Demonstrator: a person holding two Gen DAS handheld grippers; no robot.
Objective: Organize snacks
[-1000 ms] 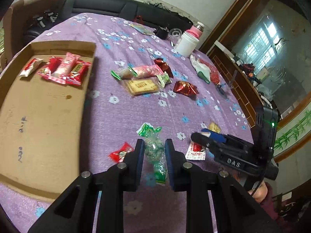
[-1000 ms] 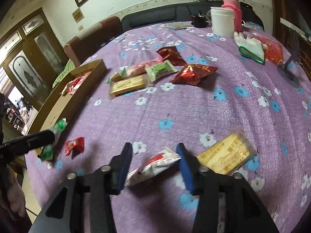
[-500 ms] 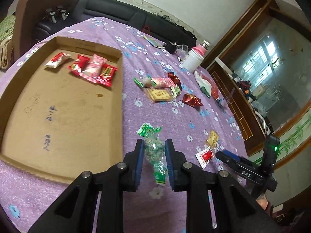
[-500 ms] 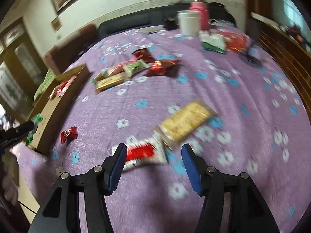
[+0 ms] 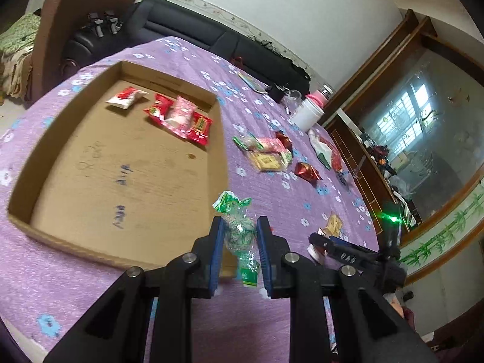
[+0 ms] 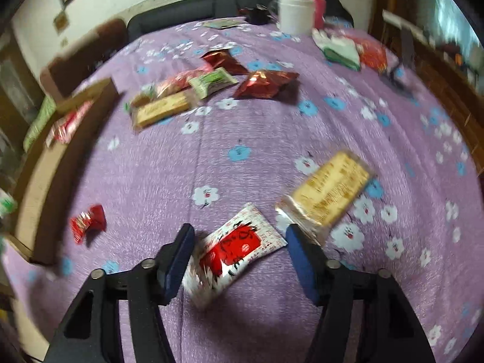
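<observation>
The box [image 5: 127, 163] sits at the left of the worktop [image 5: 266, 187], a shallow cardboard tray with low walls, so a packet can be lowered in from above; four snacks [image 5: 178, 118] already lie at its far end, which suggests it is the collecting place. The left gripper [image 5: 239, 236] pinches a green candy [image 5: 237, 233] by its middle, pads pressed against the clear wrapper, the twisted ends free above and below. It carries the candy clear of the cloth, over the box's near right corner, tilted moderately downward, probably to drop it inside. Further right, loose packets [image 5: 269, 154] lie scattered on the purple cloth, well apart from the box, not yet sorted. The right gripper [image 6: 239, 257] points steeply down at a white-and-red packet [image 6: 236, 248] lying flat on the cloth. Its jaws have just been closing, with the packet between them, but the pads do not look pressed on it: a gap shows on the right side, and blur hides the left contact. A yellow biscuit pack [image 6: 329, 190] lies just beside the right finger, so the closing jaws could catch it.
</observation>
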